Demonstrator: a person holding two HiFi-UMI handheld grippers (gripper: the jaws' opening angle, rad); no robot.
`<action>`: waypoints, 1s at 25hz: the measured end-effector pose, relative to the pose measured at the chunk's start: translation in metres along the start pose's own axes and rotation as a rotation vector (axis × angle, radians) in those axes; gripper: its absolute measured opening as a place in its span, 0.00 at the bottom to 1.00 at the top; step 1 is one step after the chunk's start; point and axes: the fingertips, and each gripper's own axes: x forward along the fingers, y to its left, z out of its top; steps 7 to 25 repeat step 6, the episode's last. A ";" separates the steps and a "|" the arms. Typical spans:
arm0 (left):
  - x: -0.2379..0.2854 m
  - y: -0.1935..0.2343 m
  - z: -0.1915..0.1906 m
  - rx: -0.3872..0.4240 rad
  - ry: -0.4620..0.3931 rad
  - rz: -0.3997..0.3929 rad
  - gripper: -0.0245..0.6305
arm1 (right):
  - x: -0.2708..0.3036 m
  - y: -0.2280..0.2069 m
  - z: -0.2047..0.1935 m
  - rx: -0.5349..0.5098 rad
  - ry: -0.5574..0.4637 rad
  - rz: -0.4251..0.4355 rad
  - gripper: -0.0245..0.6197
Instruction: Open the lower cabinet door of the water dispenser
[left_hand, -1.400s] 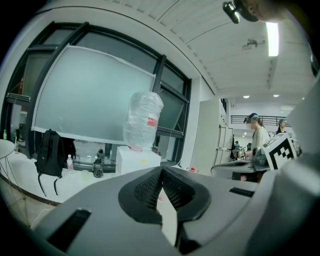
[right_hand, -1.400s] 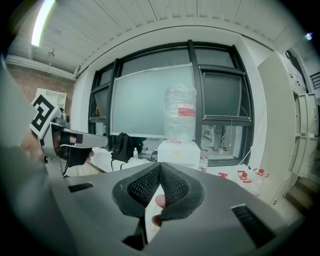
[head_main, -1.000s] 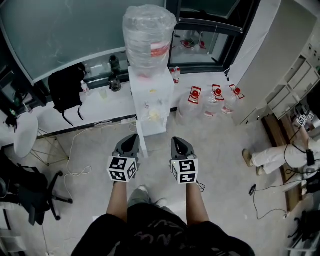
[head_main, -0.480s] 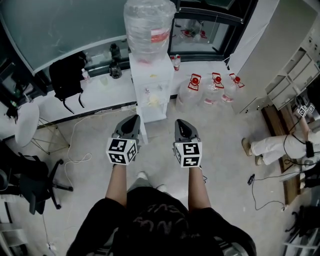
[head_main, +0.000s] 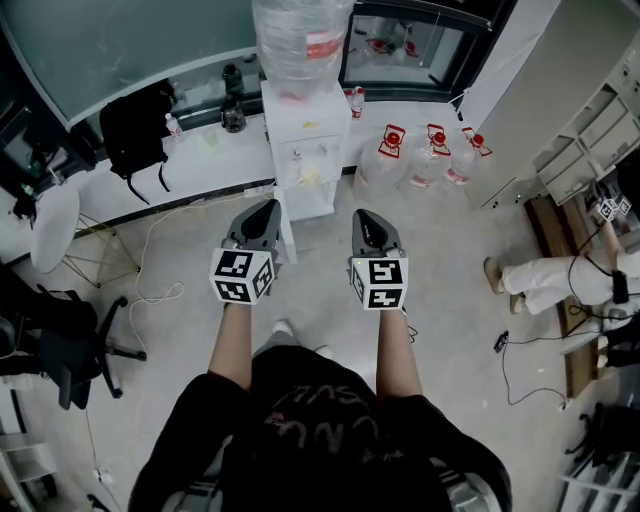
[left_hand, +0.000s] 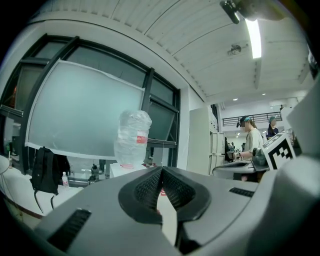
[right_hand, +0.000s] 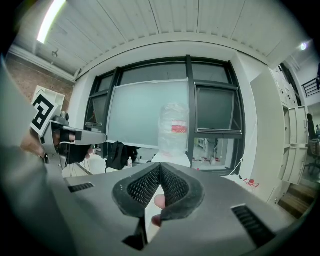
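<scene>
The white water dispenser (head_main: 312, 165) stands against the window wall with a clear bottle (head_main: 303, 40) on top. Its lower front is foreshortened from above, so I cannot tell how the cabinet door stands. My left gripper (head_main: 262, 215) is shut and empty, held just short of the dispenser's lower left corner. My right gripper (head_main: 366, 222) is shut and empty too, a little to the right of the dispenser. In the left gripper view the pads meet at the left gripper (left_hand: 161, 170) with the bottle (left_hand: 132, 137) beyond. In the right gripper view the right gripper (right_hand: 160, 166) points at the bottle (right_hand: 174, 132).
Three red-capped water jugs (head_main: 425, 155) stand right of the dispenser. A black backpack (head_main: 135, 125) hangs at the left ledge, and cables (head_main: 160, 260) trail over the floor. An office chair (head_main: 60, 340) sits at left. A person's legs (head_main: 545, 280) lie at right.
Both grippers have risen a little and edged toward the dispenser, side by side. Their jaws stayed shut, and nothing was touched or taken hold of.
</scene>
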 end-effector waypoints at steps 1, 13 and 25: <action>-0.001 0.001 0.000 -0.004 0.000 0.001 0.06 | -0.001 0.001 0.001 0.001 -0.003 0.000 0.06; 0.000 -0.001 0.000 0.027 0.005 -0.010 0.06 | -0.001 -0.001 0.004 -0.007 -0.021 -0.005 0.06; 0.000 -0.001 0.000 0.027 0.005 -0.010 0.06 | -0.001 -0.001 0.004 -0.007 -0.021 -0.005 0.06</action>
